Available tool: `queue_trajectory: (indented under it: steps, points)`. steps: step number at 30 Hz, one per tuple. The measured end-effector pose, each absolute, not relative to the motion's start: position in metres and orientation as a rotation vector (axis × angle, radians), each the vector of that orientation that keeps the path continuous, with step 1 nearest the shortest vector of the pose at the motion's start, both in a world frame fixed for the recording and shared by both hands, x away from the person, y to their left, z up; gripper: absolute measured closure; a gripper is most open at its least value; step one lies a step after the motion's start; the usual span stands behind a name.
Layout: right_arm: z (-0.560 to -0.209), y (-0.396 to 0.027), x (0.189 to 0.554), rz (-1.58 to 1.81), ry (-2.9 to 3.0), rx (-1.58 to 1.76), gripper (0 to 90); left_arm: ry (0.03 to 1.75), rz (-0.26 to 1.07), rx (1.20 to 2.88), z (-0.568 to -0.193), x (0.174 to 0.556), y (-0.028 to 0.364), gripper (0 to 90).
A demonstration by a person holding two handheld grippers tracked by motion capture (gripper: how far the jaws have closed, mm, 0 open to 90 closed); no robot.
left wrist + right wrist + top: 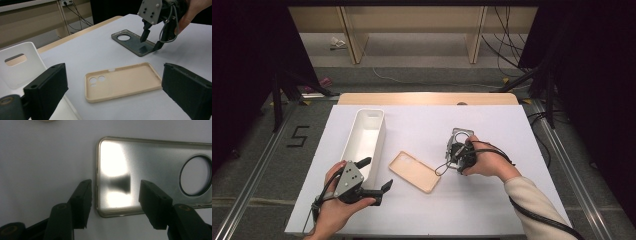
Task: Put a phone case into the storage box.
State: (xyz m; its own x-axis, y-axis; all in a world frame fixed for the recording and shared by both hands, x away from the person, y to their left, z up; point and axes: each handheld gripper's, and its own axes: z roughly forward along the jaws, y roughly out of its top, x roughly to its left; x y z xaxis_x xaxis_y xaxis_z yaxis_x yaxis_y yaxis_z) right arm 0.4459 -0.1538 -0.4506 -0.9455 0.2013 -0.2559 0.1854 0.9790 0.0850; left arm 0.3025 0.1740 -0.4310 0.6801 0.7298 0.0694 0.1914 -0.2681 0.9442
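While the grey phone case (150, 172) lies flat on the table (422, 125), the right tongs (115, 197) straddle its end, one jaw outside the rim, one above its shiny inside, apart, not pinching. Left tongs (115, 95) gape near the tan case (122, 80).

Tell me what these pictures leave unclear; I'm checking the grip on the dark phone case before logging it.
- High view: dark phone case lies partly behind the right gripper and hand.
- Right gripper view: pad contact with the case rim unclear; the case's far end is cut off by the edge.
- Left gripper view: white bin cropped by the frame and a jaw.
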Motion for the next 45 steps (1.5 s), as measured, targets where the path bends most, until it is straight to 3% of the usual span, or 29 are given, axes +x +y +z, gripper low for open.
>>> queue_trajectory:
  steps: [45]
  points:
    - [-0.456, -0.141, 0.439, -0.015, 2.930, 0.154, 82.2, 0.726, 0.612, 1.810, -0.431, 0.302, 0.173, 6.2]
